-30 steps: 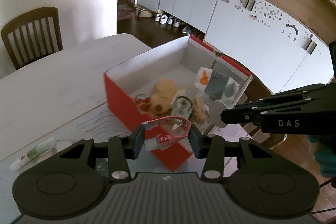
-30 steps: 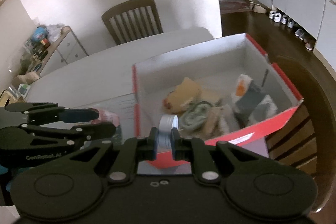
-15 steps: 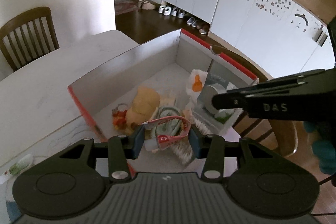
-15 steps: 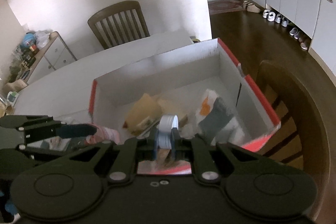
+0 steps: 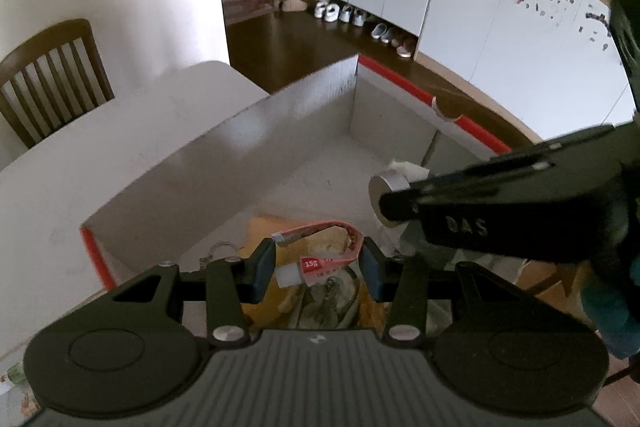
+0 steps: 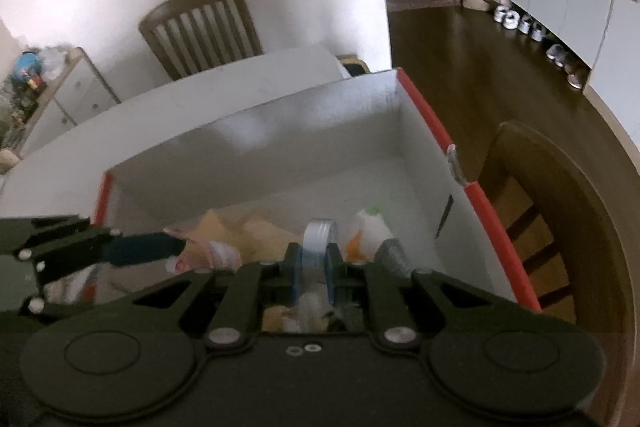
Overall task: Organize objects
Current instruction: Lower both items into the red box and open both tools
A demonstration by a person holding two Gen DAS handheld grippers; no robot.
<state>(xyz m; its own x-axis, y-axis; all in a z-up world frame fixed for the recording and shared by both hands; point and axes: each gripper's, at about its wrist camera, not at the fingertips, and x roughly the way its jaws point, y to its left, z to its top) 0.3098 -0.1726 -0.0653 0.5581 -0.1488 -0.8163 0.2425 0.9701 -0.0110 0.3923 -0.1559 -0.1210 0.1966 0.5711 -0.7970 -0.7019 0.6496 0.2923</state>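
Observation:
A red cardboard box (image 5: 224,143) with a white inside stands on the white table; it also fills the right wrist view (image 6: 256,131). My left gripper (image 5: 318,261) is shut on a bent pink tube (image 5: 320,259) with a white cap, held above the box's inside. My right gripper (image 6: 316,263) is shut on a small round silver tin (image 6: 318,233), held on edge over the box. That tin (image 5: 390,187) and the right gripper's black fingers show at the right of the left wrist view. Several items lie on the box's floor, among them a yellowish soft thing (image 6: 240,231) and a white packet with orange (image 6: 366,231).
A wooden chair (image 6: 200,27) stands behind the table (image 5: 120,131) at the wall. Another chair (image 6: 560,211) is right of the box. White cabinets (image 5: 500,27) and shoes (image 5: 340,15) line the far side of the dark floor. A low sideboard (image 6: 60,95) stands at left.
Both grippers moved forward and down, from in front of the box to above its inside. The box now looks larger and closer. Both grips are unchanged.

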